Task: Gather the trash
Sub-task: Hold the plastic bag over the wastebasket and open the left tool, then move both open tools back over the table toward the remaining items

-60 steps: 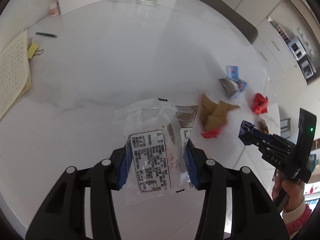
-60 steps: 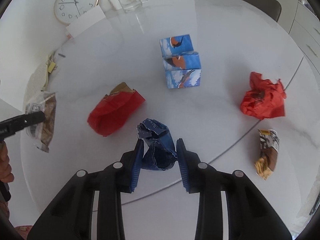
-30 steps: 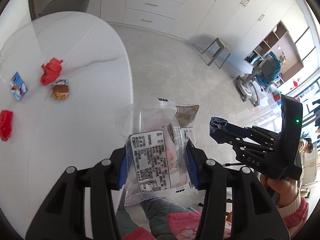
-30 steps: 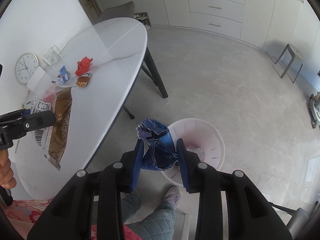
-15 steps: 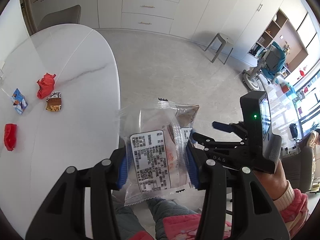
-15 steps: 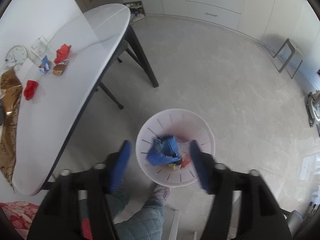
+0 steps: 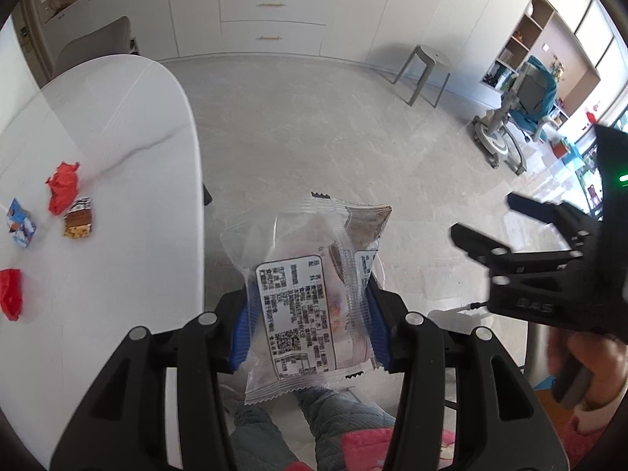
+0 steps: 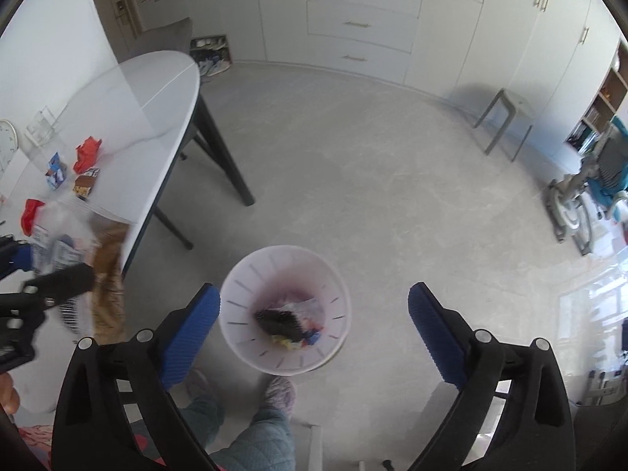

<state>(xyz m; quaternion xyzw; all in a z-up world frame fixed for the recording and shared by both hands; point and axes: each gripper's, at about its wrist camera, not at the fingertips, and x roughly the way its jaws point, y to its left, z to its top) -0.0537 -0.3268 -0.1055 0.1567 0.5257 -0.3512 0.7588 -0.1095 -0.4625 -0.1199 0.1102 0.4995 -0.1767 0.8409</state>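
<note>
My left gripper is shut on a clear plastic snack wrapper with a black-and-white label, held over the floor just off the white table. My right gripper hangs above a white waste bin; its jaws are opening wide and nothing is between them. A dark blue crumpled wrapper lies in the bin among other scraps. On the table lie a crumpled red wrapper, a chocolate bar wrapper, a small blue carton and a second red wrapper.
Dark table legs stand left of the bin. A person's legs and slippers are just below it. A grey stool stands at the back right, cabinets line the far wall, and a teal chair is at the right.
The right gripper opened and the blue wrapper dropped into the bin. Both grippers swung from the table to over the floor. The left gripper kept its hold on the clear wrapper.
</note>
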